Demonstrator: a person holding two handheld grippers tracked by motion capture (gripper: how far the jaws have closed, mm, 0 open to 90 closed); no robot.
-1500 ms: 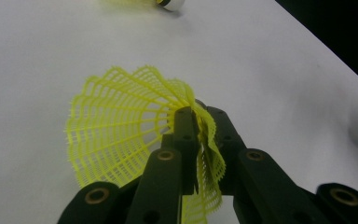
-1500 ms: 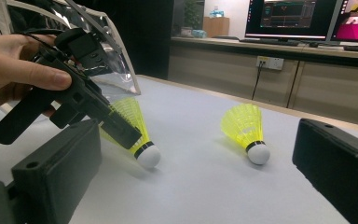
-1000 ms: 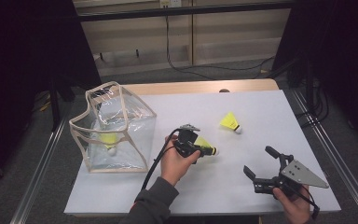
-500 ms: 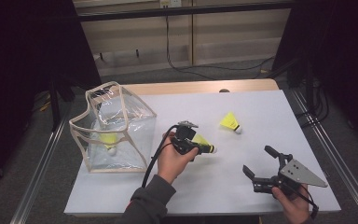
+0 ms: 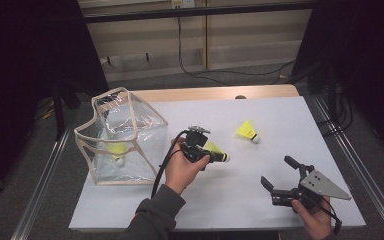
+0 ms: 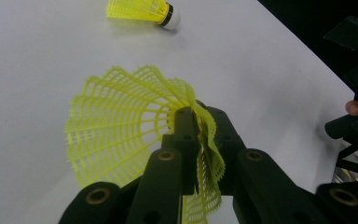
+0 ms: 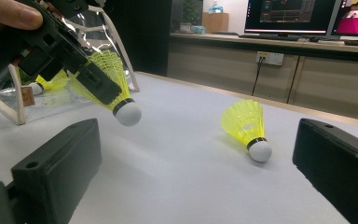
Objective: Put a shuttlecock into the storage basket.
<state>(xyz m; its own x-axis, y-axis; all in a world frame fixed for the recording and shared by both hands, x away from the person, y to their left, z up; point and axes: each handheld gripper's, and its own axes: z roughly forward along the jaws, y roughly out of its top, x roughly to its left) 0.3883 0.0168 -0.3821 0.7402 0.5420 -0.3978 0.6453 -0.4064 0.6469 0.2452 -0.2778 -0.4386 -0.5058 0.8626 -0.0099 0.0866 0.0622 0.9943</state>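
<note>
My left tool (image 6: 193,140) pinches the yellow shuttlecock's (image 6: 116,135) net skirt; the right gripper view shows its white tip (image 7: 128,113) hanging down. My right tool (image 5: 281,178) stands wide apart, level over the worktop (image 5: 240,200).

Pretty sure I'm working in some kind of lab or office test room. My table (image 5: 300,125) is covered in plain white and sits inside a metal rail frame (image 5: 45,175), with dark curtains (image 5: 25,60) on both sides. Behind it runs a long wooden counter (image 7: 261,42) with wall sockets (image 7: 270,58), loose cables (image 5: 195,70), and lit computer monitors (image 7: 289,16) on top.
</note>
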